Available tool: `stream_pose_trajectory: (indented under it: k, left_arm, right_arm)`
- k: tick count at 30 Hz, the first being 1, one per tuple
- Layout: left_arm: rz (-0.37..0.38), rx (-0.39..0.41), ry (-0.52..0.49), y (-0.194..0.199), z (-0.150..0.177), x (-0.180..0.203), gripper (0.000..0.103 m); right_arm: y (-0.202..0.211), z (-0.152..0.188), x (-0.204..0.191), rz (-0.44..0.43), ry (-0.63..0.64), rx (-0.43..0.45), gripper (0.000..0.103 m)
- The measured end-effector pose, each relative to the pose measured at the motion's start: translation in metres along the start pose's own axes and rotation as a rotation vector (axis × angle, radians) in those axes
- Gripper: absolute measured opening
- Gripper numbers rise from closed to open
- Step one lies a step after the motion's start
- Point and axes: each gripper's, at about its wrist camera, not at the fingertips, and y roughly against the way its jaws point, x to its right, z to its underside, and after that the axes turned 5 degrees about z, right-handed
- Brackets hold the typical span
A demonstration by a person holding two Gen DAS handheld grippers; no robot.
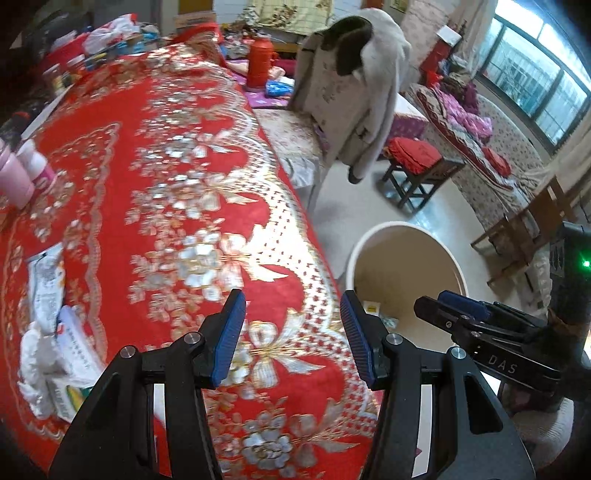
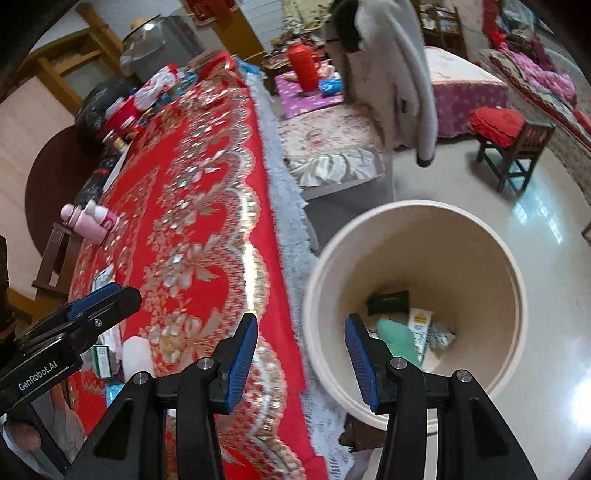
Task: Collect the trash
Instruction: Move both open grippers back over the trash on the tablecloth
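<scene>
The trash that remains lies on the table near its close-left corner: a crumpled white tissue [image 1: 31, 363], a flat white wrapper [image 1: 46, 284] and a small white-green box [image 1: 72, 380], all close together on the red tablecloth [image 1: 177, 155]. I think they sit there because this is the edge where somebody was eating or unpacking, and it is the part of the table I can reach without leaning. Other pieces are already at the bottom of the cream bin [image 2: 513, 280], which stands on the floor just beside the table edge: a dark packet [image 2: 388, 297], a teal piece [image 2: 395, 332] and some white printed wrappers [image 2: 419, 325]. The bin is placed so near the edge, I judge, to make the way from table to bin short. My left hand-held gripper [image 1: 291, 332] hangs above the tablecloth with its 2 blue pads spread apart and nothing between them. My right hand-held gripper [image 2: 301, 358] is over the border between the table and the bin, one finger above the cloth and the other above the bin mouth; its pads are also apart and empty. Both point steeply down, which suits picking flat things from above. The picture is blurred, so small details of the wrappers I cannot read. Further away on the table stand 2 pink bottles [image 2: 92, 221], which I would not count as trash, and at the far end a heap of bags and boxes [image 1: 110, 33]. Beyond, a person in a pale coat [image 1: 354, 92] stands near a small stool [image 1: 417, 166] with a red cushion.
</scene>
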Motion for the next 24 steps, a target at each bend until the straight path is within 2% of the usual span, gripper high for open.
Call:
stream_pose_trajectory:
  k: [4,13,20,24]
  left_arm:
    - [-0.026,0.012,0.042,0.015,0.004,-0.022,0.052]
    - [-0.09,0.048,0.155,0.061,0.017,-0.094,0.052]
    - [-0.126,0.052,0.239,0.092,0.04,-0.157,0.052]
    - [-0.11,0.04,0.286,0.103,0.062,-0.19,0.052]
  right_arm:
    - [-0.008,-0.003,-0.027,-0.028,0.047,-0.011,0.052]
    - [-0.031,0.004,-0.093,-0.108,0.173,-0.078,0.055]
    - [-0.05,0.024,-0.143,-0.165,0.275,-0.147,0.056]
    - [-0.061,0.036,-0.169,-0.18,0.33,-0.183,0.056]
